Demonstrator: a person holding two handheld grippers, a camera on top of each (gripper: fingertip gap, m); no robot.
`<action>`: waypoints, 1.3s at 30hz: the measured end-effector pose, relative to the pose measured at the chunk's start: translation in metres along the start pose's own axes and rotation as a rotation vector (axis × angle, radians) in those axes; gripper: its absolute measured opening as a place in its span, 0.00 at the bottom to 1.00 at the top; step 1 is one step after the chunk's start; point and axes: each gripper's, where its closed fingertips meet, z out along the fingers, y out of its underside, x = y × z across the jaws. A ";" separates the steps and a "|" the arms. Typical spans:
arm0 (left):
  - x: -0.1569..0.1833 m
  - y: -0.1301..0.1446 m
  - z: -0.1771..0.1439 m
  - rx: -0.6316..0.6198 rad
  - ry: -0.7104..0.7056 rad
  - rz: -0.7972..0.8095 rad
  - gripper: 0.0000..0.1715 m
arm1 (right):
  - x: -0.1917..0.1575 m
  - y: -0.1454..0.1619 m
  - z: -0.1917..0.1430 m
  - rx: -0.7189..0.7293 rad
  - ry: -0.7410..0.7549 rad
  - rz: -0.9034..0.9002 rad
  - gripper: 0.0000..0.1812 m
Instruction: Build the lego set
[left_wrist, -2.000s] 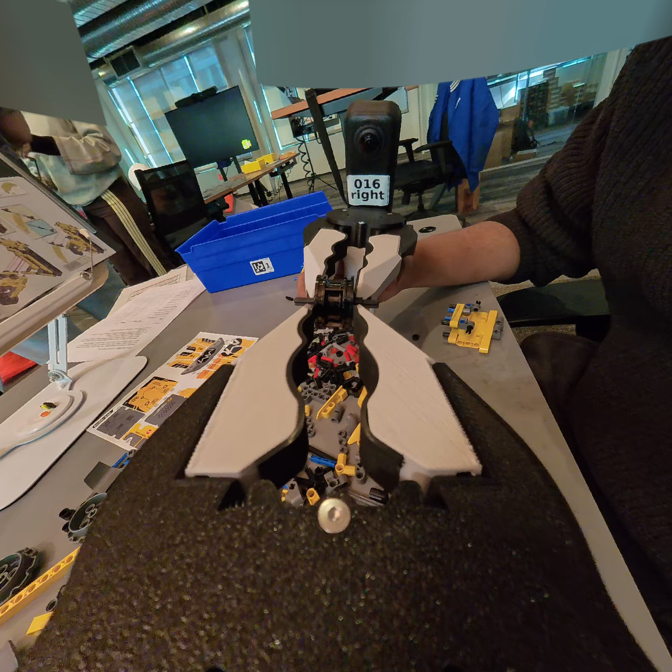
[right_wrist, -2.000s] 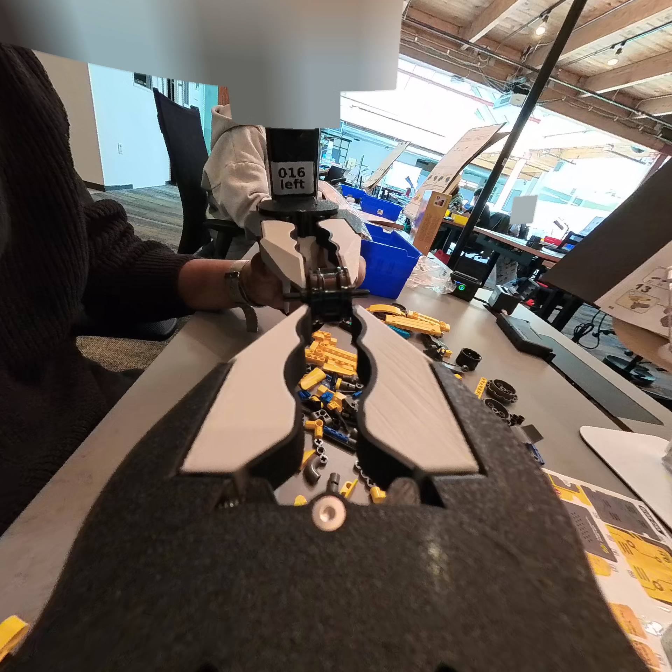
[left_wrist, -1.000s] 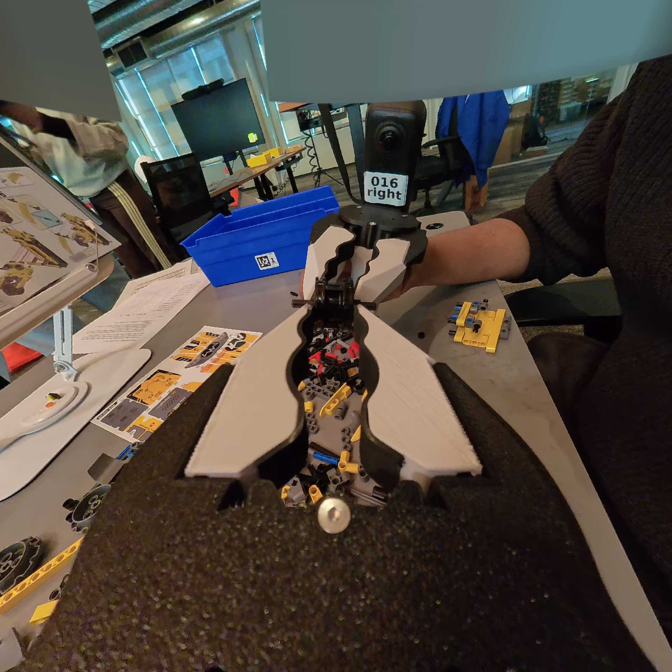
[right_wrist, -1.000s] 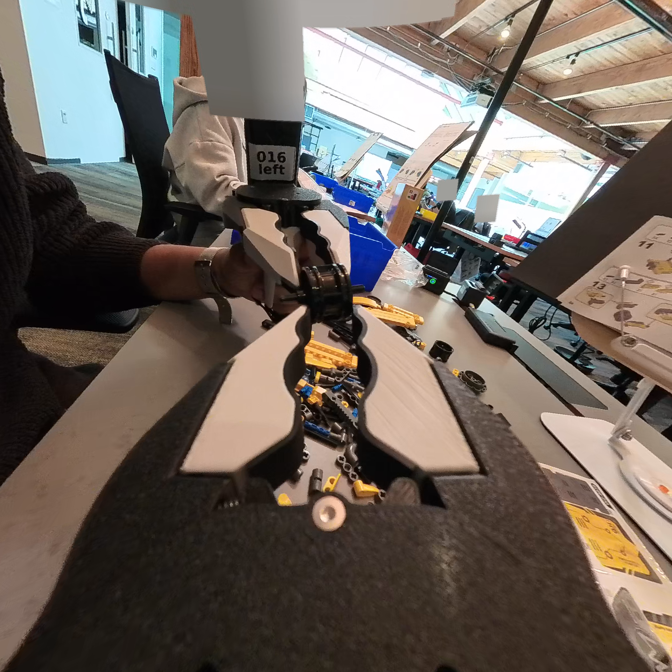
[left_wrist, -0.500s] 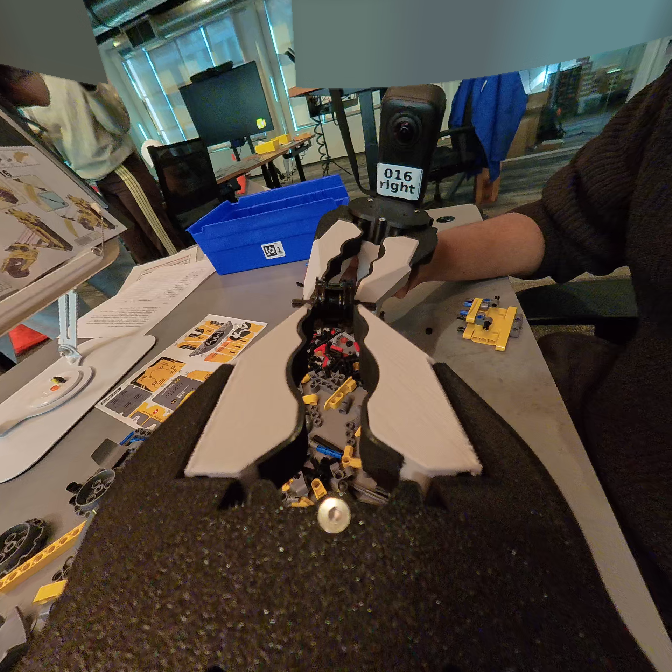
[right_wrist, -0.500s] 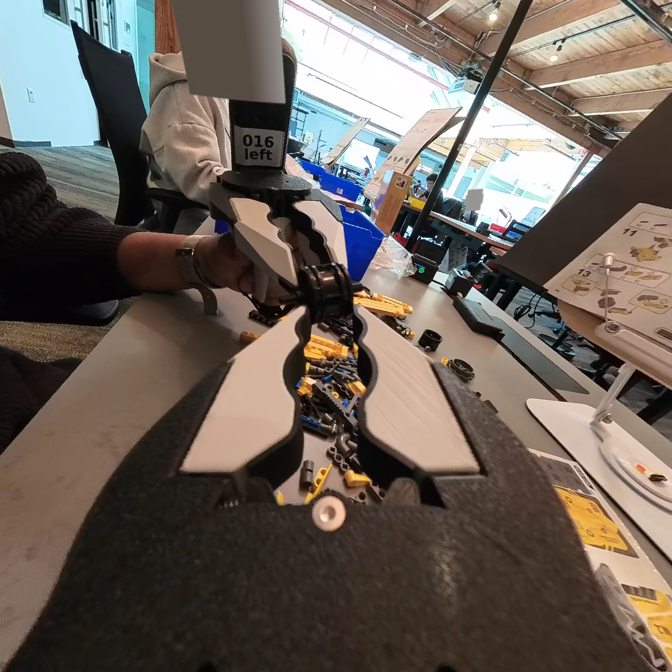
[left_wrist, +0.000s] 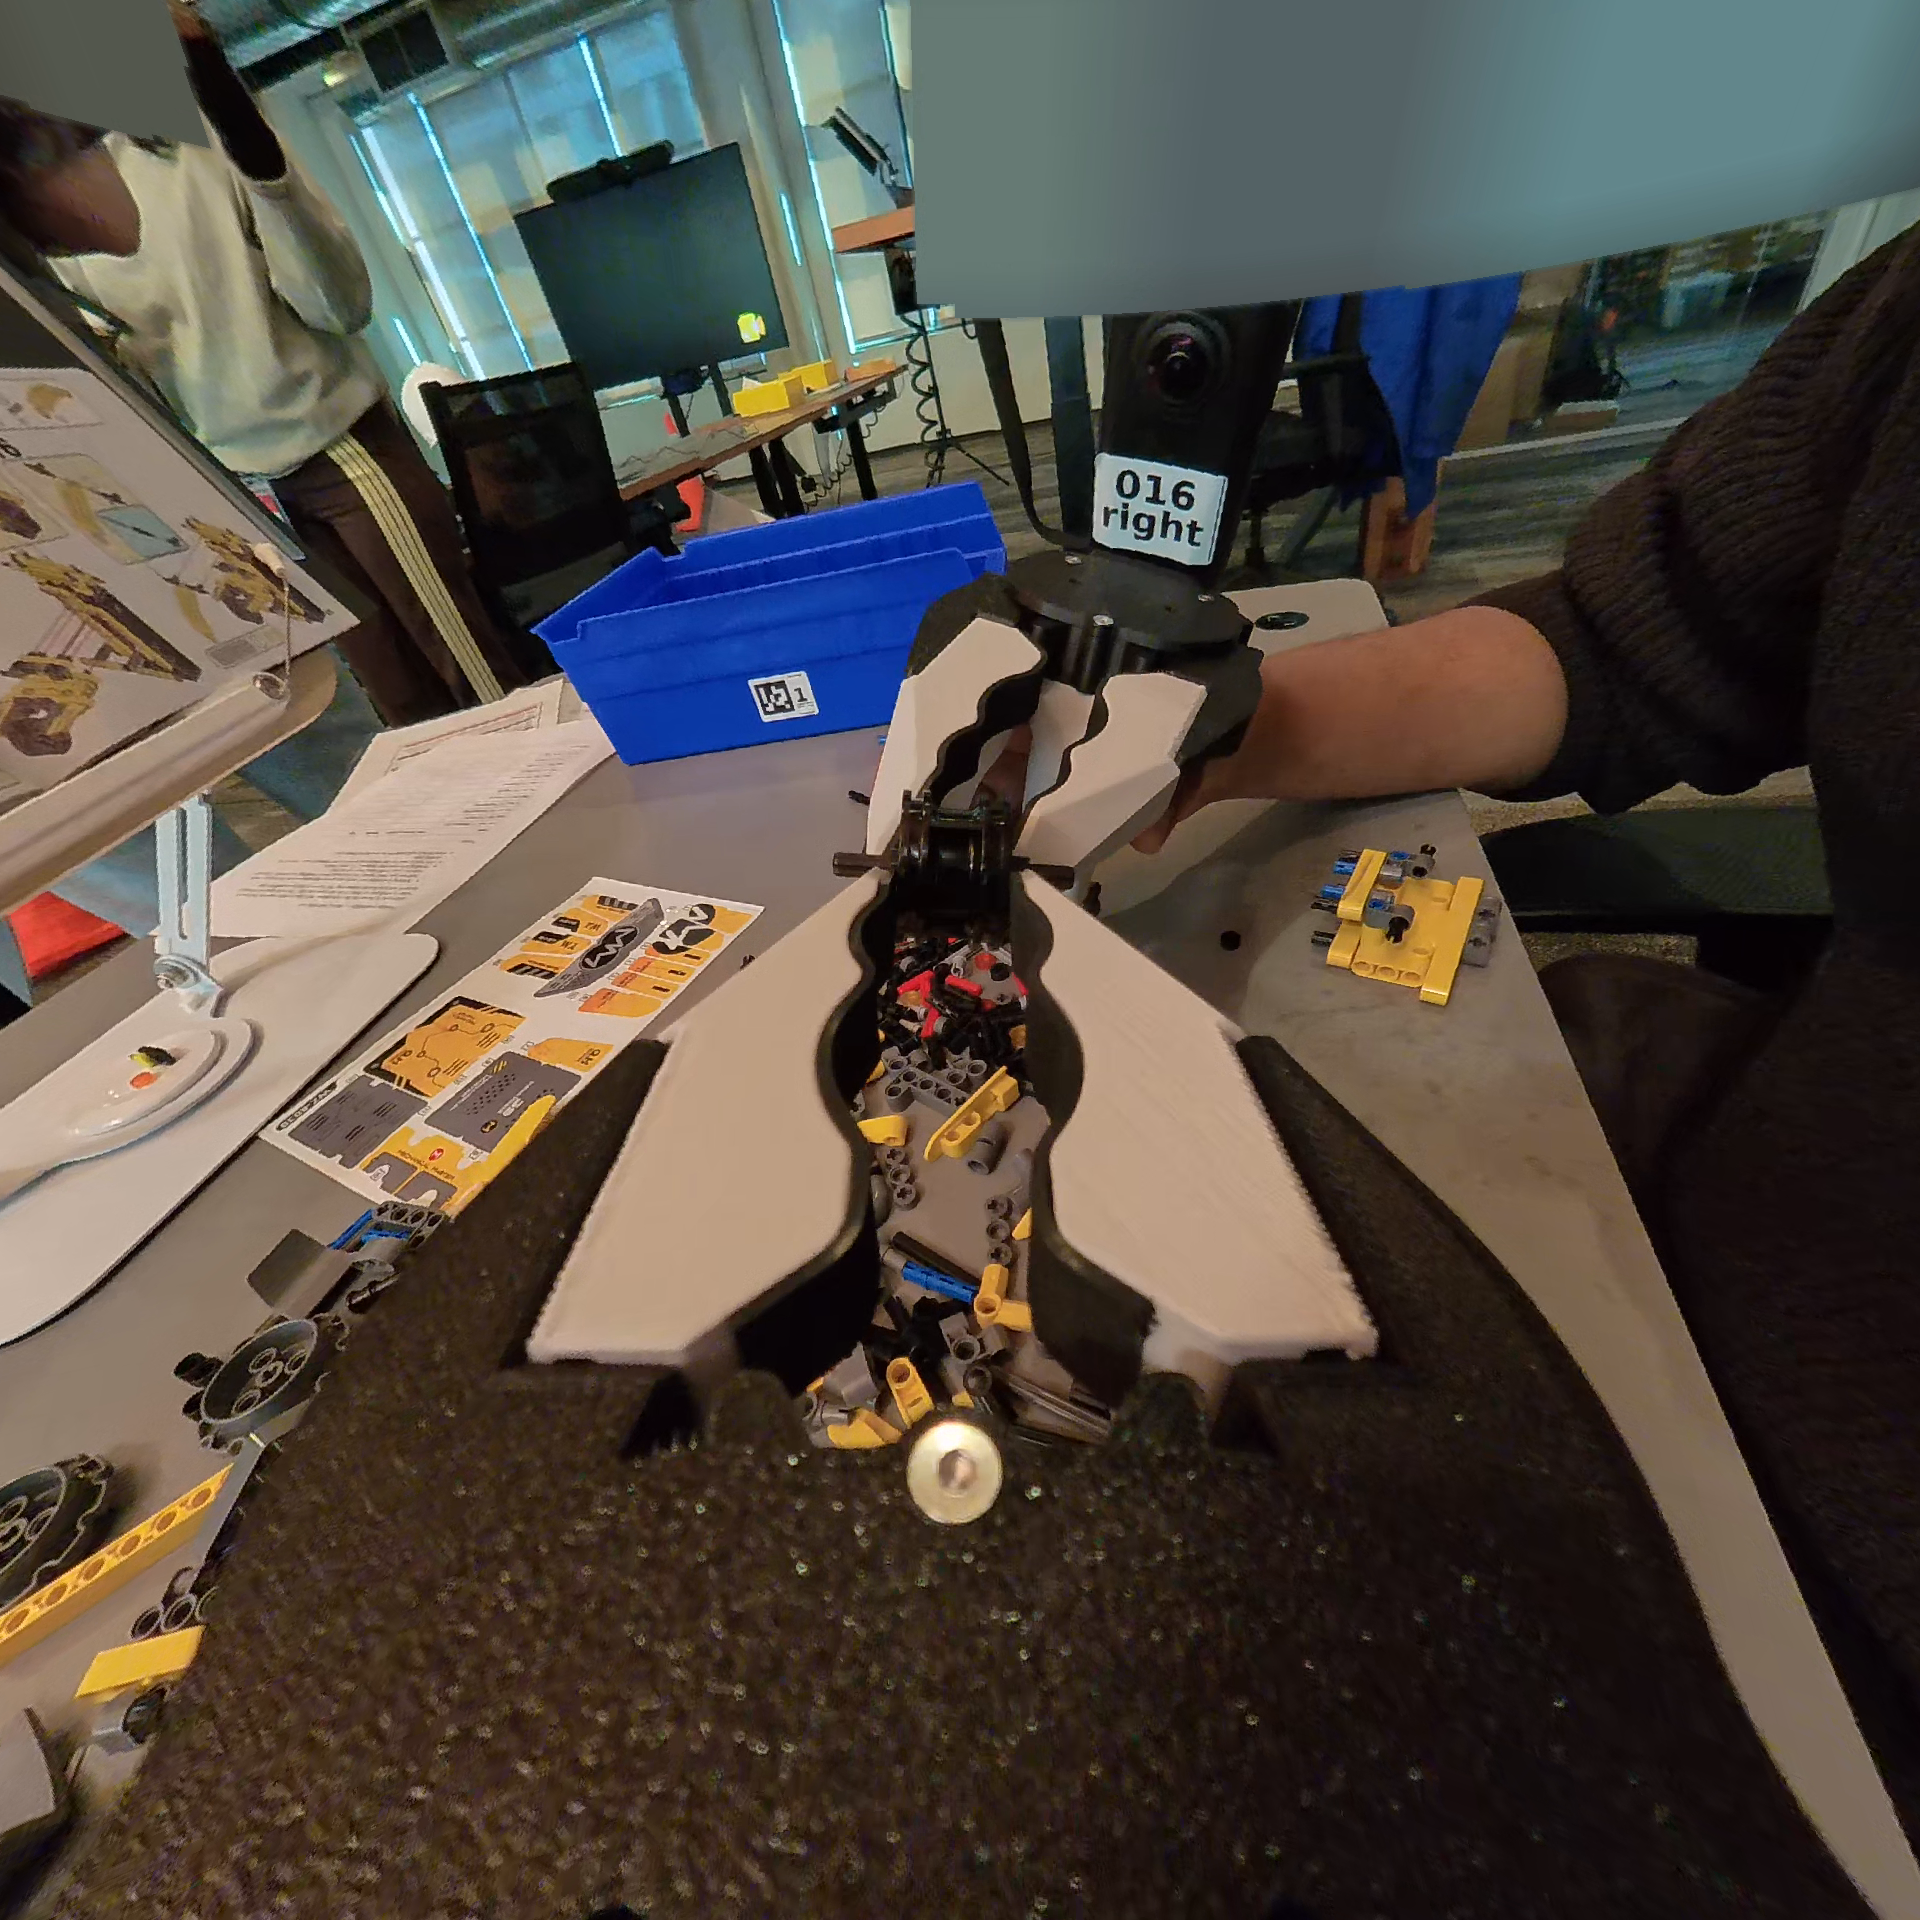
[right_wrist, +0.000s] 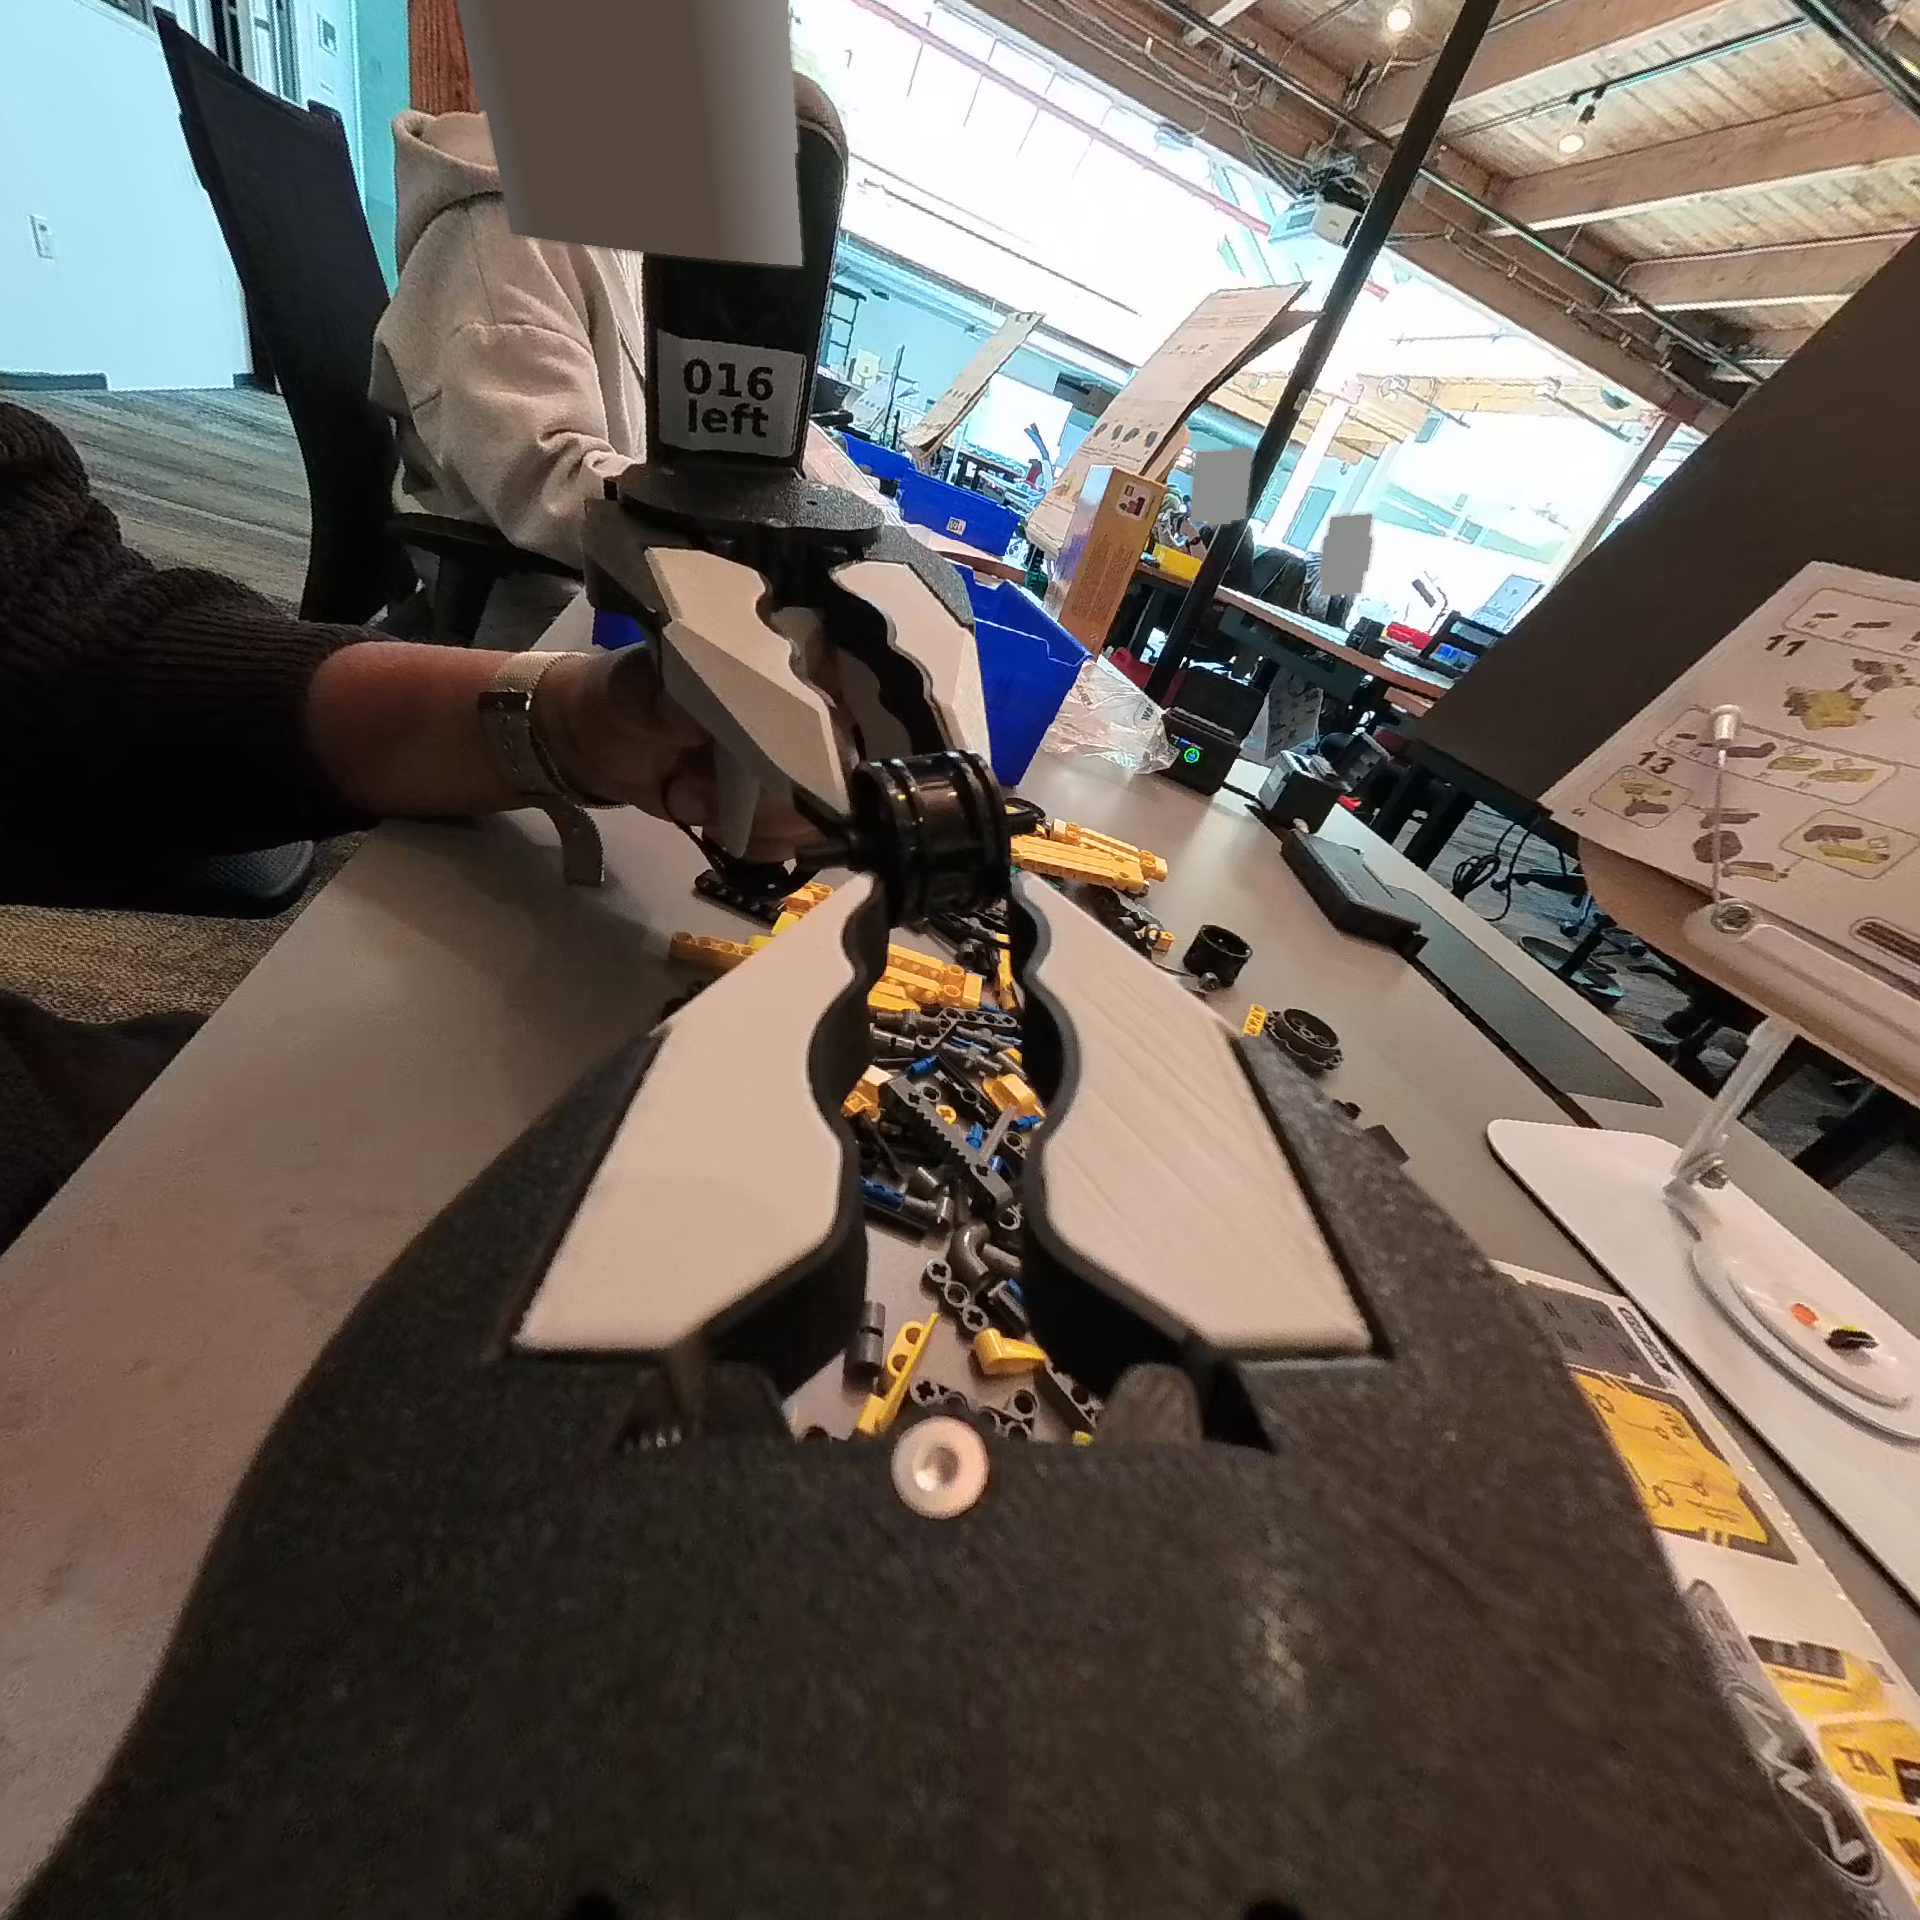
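Left wrist view: the left gripper (left_wrist: 948, 891) is closing its tips to a narrow gap, just the width of the black wheel (left_wrist: 951, 854) it is pinching. A thin axle is sticking out past both tips. The right gripper (left_wrist: 971, 805) is meeting it head-on from the far side, its jaws drawn in onto the same wheel, so both are gripping one part in the air above the pile of loose parts (left_wrist: 951, 1091) in the middle of the desk (left_wrist: 1351, 1091). Compared with two seconds ago, the right gripper is leaning further to the right and sitting larger in the picture, while the grip on the wheel is looking unchanged. A yellow assembly (left_wrist: 1397, 925) is lying near the desk edge by the person's sleeve, and a blue bin (left_wrist: 769, 634) is standing at the far edge.

Right wrist view: the right gripper (right_wrist: 940, 914) is holding the wheel (right_wrist: 925, 826) between nearly closed tips. The left gripper (right_wrist: 831, 800) is now coming in from the upper left at a slant, where it was facing square-on before. The wheel is now showing its rim at an angle rather than side-on. It is staying clear of the parts pile (right_wrist: 945, 1122) below.
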 end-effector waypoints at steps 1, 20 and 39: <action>0.000 0.000 0.000 -0.001 0.000 -0.002 0.12 | 0.000 0.000 0.000 -0.001 0.001 -0.001 0.12; -0.003 0.004 0.001 -0.017 -0.001 -0.030 0.12 | 0.002 0.004 0.000 -0.020 0.012 -0.009 0.12; -0.005 0.008 0.002 -0.033 -0.003 -0.045 0.12 | 0.004 0.007 0.001 -0.037 0.018 -0.014 0.12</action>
